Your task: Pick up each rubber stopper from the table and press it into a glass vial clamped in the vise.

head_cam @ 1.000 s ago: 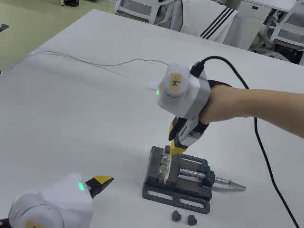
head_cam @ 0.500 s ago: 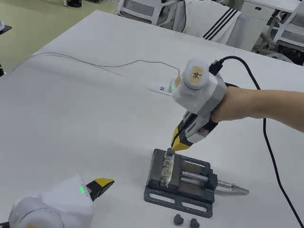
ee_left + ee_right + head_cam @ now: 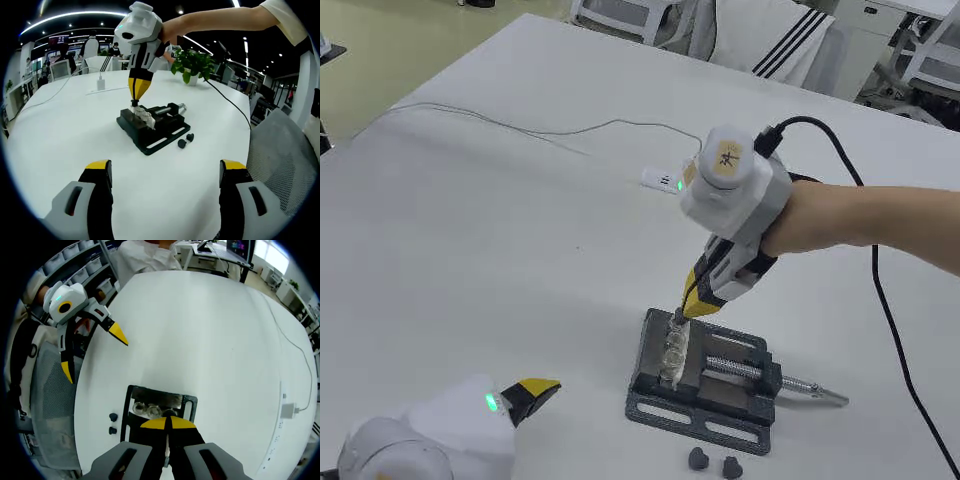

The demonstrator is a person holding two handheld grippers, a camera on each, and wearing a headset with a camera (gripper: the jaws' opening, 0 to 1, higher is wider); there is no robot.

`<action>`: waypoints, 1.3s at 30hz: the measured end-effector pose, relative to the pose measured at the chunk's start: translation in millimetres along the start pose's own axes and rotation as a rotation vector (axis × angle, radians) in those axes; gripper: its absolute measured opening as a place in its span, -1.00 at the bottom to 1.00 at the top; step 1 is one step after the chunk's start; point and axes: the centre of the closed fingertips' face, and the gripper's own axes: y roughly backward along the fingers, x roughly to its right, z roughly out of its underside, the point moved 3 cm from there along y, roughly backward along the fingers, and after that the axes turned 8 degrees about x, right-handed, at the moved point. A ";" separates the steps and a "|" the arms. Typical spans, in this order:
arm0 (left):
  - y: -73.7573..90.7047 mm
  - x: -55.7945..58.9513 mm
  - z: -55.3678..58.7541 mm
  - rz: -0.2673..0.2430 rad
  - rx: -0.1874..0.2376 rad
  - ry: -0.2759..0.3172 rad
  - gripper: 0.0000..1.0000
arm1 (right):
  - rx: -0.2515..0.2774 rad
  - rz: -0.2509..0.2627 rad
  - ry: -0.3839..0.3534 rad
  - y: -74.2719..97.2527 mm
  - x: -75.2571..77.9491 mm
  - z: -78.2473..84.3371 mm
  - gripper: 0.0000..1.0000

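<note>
A dark vise (image 3: 692, 405) stands on the white table and clamps a row of clear glass vials (image 3: 670, 352). My right gripper (image 3: 690, 309) hangs over the far end of that row, shut, its yellow tips down on a grey stopper (image 3: 677, 318) in the end vial. From the right gripper view the shut jaws cover that stopper, above the vials (image 3: 145, 410) and vise (image 3: 186, 401). Two loose dark stoppers (image 3: 713, 461) lie just in front of the vise. My left gripper (image 3: 165, 172) stays open and holds nothing, low at the near left (image 3: 527, 394), facing the vise (image 3: 159, 136).
A white power adapter (image 3: 661, 181) with a thin cable lies further back on the table. The right gripper's black cable (image 3: 885, 320) trails along the right side. Chairs stand beyond the far edge. A potted plant (image 3: 192, 62) sits at the table's end.
My right gripper was lifted a little off the end vial half a second ago, leaving the stopper showing; its tips are now back down on it. The left gripper has stayed put.
</note>
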 end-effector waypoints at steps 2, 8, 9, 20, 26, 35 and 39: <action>-1.0 -0.6 -0.3 0.000 0.000 0.000 0.75 | -0.009 0.004 0.010 -0.3 -0.9 -0.5 -1.00; -2.9 -1.3 -2.1 -0.002 0.009 0.004 0.74 | -0.030 0.006 -0.013 -0.5 0.0 -0.5 -1.00; -3.0 -1.4 -2.0 -0.003 0.010 0.005 0.74 | -0.032 0.006 -0.014 -0.5 -0.1 -0.5 -1.00; -3.8 -3.0 -1.4 -0.009 0.019 0.022 0.72 | -0.047 -0.009 -0.047 -2.4 1.5 -1.9 -1.00; -5.0 -3.1 -0.7 -0.008 0.018 0.025 0.72 | -0.092 -0.018 -0.050 -3.8 1.8 -3.4 -1.00; -5.9 -3.3 0.1 -0.013 0.019 0.035 0.71 | -0.153 -0.039 -0.066 -6.6 2.5 -5.6 -1.00; -6.5 -4.6 0.8 -0.017 0.018 0.041 0.71 | -0.172 -0.038 -0.058 -6.9 1.7 -5.7 -1.00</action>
